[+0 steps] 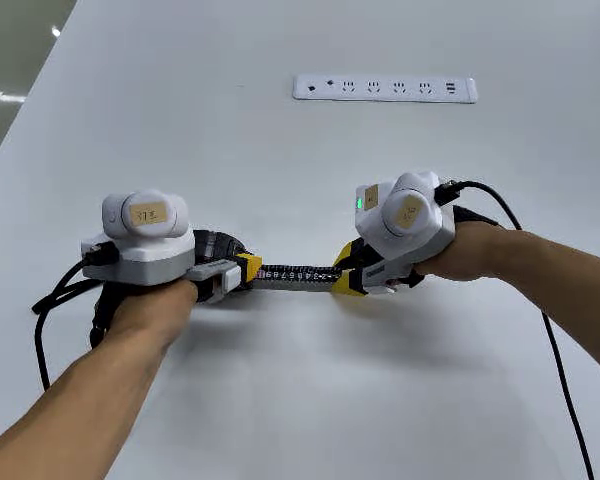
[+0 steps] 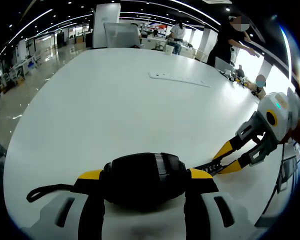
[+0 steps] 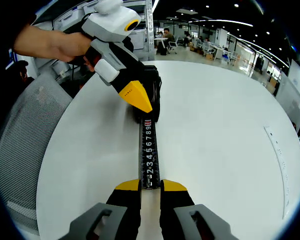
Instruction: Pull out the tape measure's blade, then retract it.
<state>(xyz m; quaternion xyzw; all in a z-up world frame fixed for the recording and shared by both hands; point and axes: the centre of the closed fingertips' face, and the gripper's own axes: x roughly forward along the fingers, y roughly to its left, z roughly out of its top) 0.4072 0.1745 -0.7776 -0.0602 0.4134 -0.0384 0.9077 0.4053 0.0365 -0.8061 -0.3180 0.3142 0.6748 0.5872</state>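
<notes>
1. Where stuff is: the tape measure (image 1: 218, 247) is clenched between the jaws of the left claw (image 2: 146, 175), its black case filling the gap. The blade (image 3: 149, 150) runs straight out from there to the right claw (image 3: 151, 186), which is pinched down on the blade's tip.
2. Only a short stretch of blade is out, so I'd call this early in the pull. The retract isn't started yet.
3. To do it well, move the right claw straight away from the left one, in line with the blade and low over the table (image 1: 310, 400). Go off at an angle and the blade will probably kink or slip out of the jaws.
4. The left claw's job is just to be an anchor: firm squeeze, no drifting toward the right one.
5. For the way back, I'd walk the tip in under grip rather than let it snap home.
6. Pose: the left hand (image 1: 155, 305) and right hand (image 1: 470, 250) are both knuckles-up. The forearms come in from the near corners, and the claws point nose to nose with just the blade between them.
</notes>
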